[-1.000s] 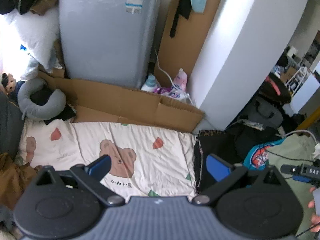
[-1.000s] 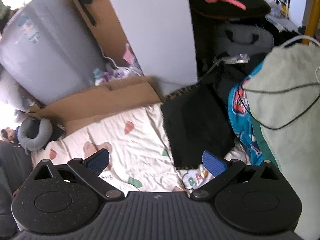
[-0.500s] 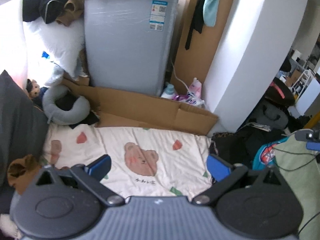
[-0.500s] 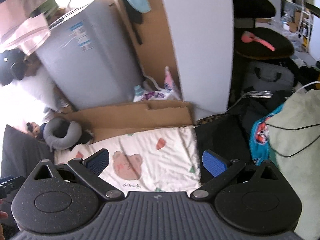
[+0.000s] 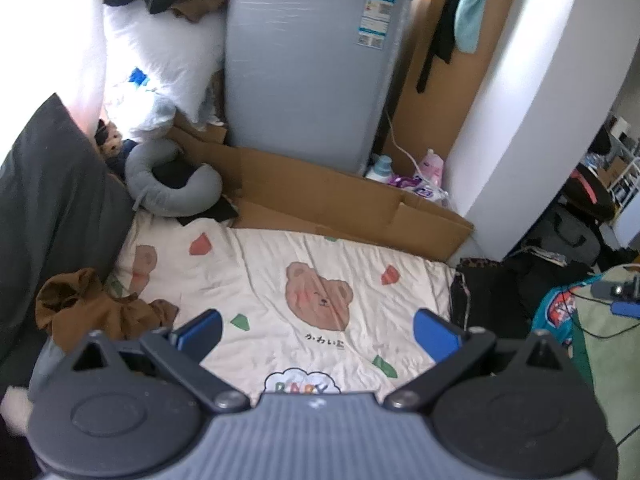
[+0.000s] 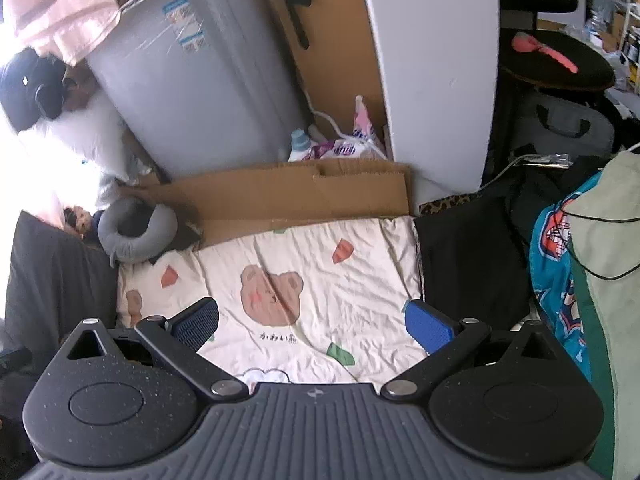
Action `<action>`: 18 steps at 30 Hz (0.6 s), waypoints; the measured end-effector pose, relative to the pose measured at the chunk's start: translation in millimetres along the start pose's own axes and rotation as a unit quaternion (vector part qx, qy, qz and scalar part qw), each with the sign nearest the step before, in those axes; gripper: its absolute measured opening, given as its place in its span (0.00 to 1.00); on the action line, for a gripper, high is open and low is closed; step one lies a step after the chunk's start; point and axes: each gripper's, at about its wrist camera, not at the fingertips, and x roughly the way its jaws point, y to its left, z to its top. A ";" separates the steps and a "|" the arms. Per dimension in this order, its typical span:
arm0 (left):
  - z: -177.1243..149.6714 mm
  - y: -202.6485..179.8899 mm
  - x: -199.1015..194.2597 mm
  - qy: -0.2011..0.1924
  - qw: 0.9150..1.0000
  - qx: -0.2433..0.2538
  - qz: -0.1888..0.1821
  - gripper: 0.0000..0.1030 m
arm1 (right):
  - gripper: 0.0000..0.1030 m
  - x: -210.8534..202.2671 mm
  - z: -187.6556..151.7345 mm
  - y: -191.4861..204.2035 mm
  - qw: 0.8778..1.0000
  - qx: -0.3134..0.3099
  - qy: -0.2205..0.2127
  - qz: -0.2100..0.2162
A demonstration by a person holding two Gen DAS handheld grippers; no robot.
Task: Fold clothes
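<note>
two claws hang released above the bear-print blanket (image 5: 280,280): your left claw (image 5: 316,334) and your right claw (image 6: 312,322) both gape wide, holding nothing. a crumpled brown garment (image 5: 92,308) lies at the blanket's left edge, and a folded black garment (image 6: 468,264) rests along its right edge, beside the teal cloth (image 6: 554,280).

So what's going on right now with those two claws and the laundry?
Left claw open, empty. Right claw open, empty. Black garment flat beside bear blanket, untouched. Brown garment crumpled at left.
</note>
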 end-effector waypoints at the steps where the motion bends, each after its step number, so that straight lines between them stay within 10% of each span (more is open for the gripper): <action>1: -2.8 0.9 -0.3 -0.003 1.000 -0.003 0.001 1.00 | 1.00 3.5 -3.2 -0.4 1.000 -0.005 0.003 0.002; 18: -60.5 -20.1 17.4 -0.019 0.998 -0.051 0.041 1.00 | 1.00 52.1 -56.0 0.9 0.997 -0.042 0.047 0.033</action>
